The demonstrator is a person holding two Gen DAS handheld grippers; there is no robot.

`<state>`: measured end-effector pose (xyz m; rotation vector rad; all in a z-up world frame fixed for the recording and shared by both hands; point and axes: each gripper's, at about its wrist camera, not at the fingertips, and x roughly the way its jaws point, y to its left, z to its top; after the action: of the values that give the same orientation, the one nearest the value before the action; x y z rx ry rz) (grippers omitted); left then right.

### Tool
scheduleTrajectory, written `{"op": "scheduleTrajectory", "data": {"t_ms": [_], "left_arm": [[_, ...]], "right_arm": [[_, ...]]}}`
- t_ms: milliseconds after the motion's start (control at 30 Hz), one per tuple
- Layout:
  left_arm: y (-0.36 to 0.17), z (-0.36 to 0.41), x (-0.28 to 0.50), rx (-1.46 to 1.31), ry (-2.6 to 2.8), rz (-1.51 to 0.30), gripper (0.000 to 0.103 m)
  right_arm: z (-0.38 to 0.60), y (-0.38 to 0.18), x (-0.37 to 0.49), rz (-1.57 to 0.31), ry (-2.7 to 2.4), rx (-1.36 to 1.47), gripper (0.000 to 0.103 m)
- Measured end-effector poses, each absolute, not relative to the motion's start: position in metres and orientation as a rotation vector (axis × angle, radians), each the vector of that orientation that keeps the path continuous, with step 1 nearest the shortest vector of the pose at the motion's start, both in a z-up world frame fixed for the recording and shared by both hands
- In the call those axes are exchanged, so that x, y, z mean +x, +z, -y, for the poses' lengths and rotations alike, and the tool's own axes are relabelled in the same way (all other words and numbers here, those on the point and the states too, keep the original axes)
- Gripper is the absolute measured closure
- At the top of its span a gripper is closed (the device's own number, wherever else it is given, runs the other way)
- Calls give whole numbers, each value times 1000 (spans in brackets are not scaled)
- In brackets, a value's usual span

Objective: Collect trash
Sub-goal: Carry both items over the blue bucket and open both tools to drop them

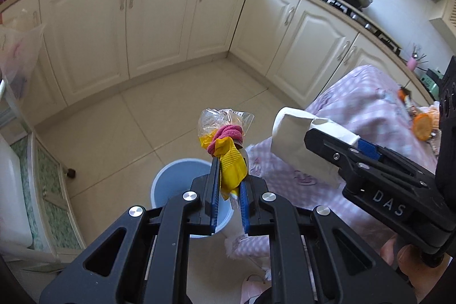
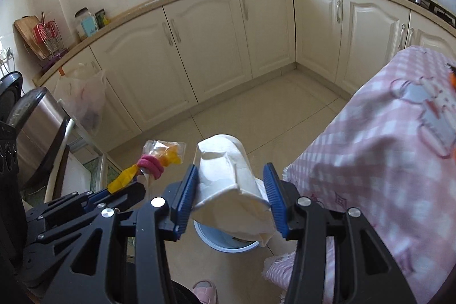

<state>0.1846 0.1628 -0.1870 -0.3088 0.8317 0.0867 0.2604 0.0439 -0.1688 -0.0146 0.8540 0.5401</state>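
My left gripper point(image 1: 230, 184) is shut on a yellow and clear plastic wrapper with a pink band point(image 1: 228, 150), held above a light blue trash bin point(image 1: 173, 175) on the floor. My right gripper point(image 2: 232, 190) is shut on a crushed white paper cup point(image 2: 228, 178), held over the same bin point(image 2: 228, 244). In the right wrist view the wrapper point(image 2: 159, 158) hangs to the left, in the left gripper. In the left wrist view the paper cup point(image 1: 299, 138) sits in the right gripper at the right.
A table with a pink checked cloth point(image 2: 384, 138) stands at the right; orange and other trash items point(image 1: 421, 124) lie on it. Cream kitchen cabinets point(image 1: 159, 19) run along the back. A plastic bag point(image 2: 82, 99) hangs at left, near a steel appliance point(image 2: 37, 127).
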Motion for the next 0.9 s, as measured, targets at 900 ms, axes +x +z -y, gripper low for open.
{"op": "scheduleTrajectory", "data": {"t_ms": [900], "left_arm": [[-223,-189,216,-347,160,-880,59]], "right_arm": [[-62,-213,293,-908,530,-14,56]]}}
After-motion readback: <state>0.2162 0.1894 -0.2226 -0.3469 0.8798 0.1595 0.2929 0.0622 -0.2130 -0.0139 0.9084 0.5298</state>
